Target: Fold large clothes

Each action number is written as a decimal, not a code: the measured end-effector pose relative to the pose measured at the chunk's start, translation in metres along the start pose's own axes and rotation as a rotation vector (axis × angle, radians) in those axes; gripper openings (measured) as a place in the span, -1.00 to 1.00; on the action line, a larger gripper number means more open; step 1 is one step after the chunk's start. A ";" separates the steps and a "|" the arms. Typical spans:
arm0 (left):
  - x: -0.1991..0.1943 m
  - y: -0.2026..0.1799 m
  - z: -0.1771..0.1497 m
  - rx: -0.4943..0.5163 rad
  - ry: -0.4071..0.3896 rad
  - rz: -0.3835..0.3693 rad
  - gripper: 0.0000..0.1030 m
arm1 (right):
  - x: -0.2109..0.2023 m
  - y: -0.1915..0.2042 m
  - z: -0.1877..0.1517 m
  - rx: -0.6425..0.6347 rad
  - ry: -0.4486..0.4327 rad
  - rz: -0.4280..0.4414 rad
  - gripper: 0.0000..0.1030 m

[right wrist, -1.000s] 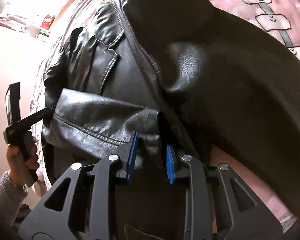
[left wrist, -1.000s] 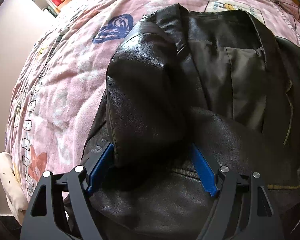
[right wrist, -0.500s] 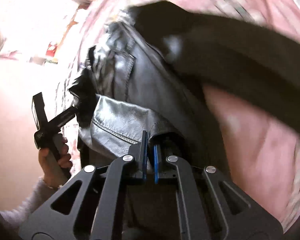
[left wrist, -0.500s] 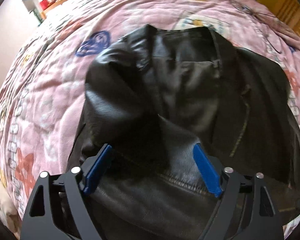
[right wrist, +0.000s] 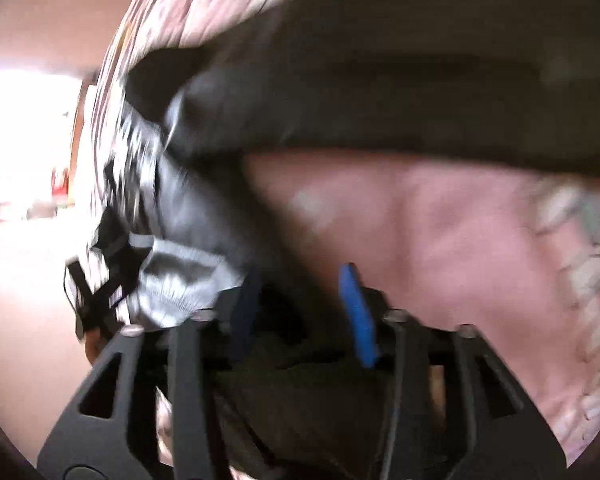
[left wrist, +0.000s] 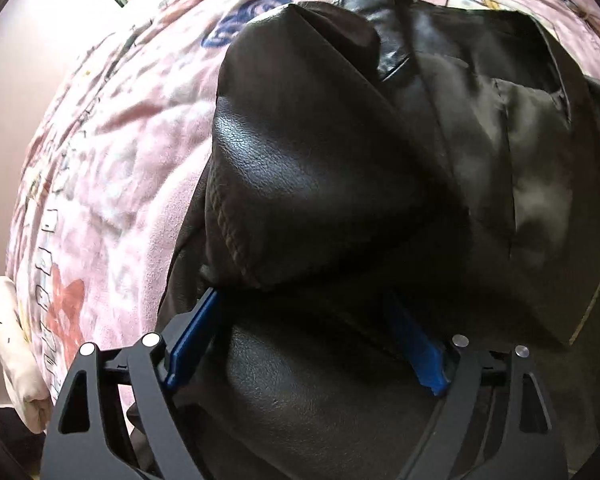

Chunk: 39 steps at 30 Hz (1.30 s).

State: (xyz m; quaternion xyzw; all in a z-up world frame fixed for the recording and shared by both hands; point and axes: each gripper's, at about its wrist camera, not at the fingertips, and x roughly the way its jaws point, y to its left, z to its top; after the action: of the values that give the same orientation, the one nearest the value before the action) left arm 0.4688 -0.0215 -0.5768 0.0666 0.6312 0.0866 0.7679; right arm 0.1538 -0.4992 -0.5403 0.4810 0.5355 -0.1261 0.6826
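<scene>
Jacket (left wrist: 312,184): a large black leather jacket lies on the bed (left wrist: 112,168), filling the middle and right of the left wrist view; its dull lining faces up at the far right.
Bed: a pink printed quilt covers it, bare at the left and along the far edge.
Sleeve (left wrist: 284,152): a second ago it lay folded over the jacket's front in much the same place, and it lies there now, its stitched cuff end at the near side just over the blue pads.
Left tool (left wrist: 308,336): its jaws stand wide, wider than a second ago, with the sleeve's cuff end between the pads and leather below; the pads do not seem to press on it, so I judge the sleeve released.
Right tool (right wrist: 300,312): half a second ago it was pinched shut on a fold of leather; now its jaws are opening, and dark leather sits low between them. The view is blurred, so whether the pads touch it I cannot tell.
Meaning for the task: both tools look to be letting go, so this fold seems laid down. The right side of the jacket is probably next.
Jacket's look: glossy grain, stiff rounded bulges, not yet flat.
</scene>
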 end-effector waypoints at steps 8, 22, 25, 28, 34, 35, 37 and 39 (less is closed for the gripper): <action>-0.045 -0.026 -0.020 0.077 0.007 -0.012 0.57 | -0.106 -0.132 0.023 0.330 -0.267 -0.084 0.13; -0.106 -0.157 -0.107 0.206 0.041 -0.190 0.62 | -0.100 -0.164 0.078 0.227 -0.294 0.021 0.13; -0.114 -0.173 -0.115 0.219 0.052 -0.210 0.62 | -0.092 -0.150 0.084 0.105 -0.266 -0.038 -0.61; -0.123 -0.182 -0.126 0.224 0.056 -0.209 0.62 | -0.098 -0.137 0.086 0.007 -0.247 -0.052 -0.79; -0.120 -0.161 -0.124 0.179 0.046 -0.154 0.62 | -0.136 -0.085 0.074 -0.098 -0.296 -0.076 -0.85; -0.119 -0.156 -0.124 0.168 0.040 -0.137 0.62 | -0.146 -0.068 0.072 -0.126 -0.316 -0.084 -0.85; -0.108 -0.140 -0.124 0.127 0.048 -0.094 0.64 | -0.164 -0.036 0.066 -0.178 -0.349 -0.076 -0.85; -0.088 -0.128 -0.122 0.094 0.083 -0.092 0.64 | -0.177 0.004 0.061 -0.234 -0.365 -0.037 -0.85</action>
State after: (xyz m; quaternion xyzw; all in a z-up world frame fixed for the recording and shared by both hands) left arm 0.3390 -0.1662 -0.5429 0.0699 0.6684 0.0242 0.7401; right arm 0.1240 -0.6058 -0.3893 0.3579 0.4226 -0.1608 0.8170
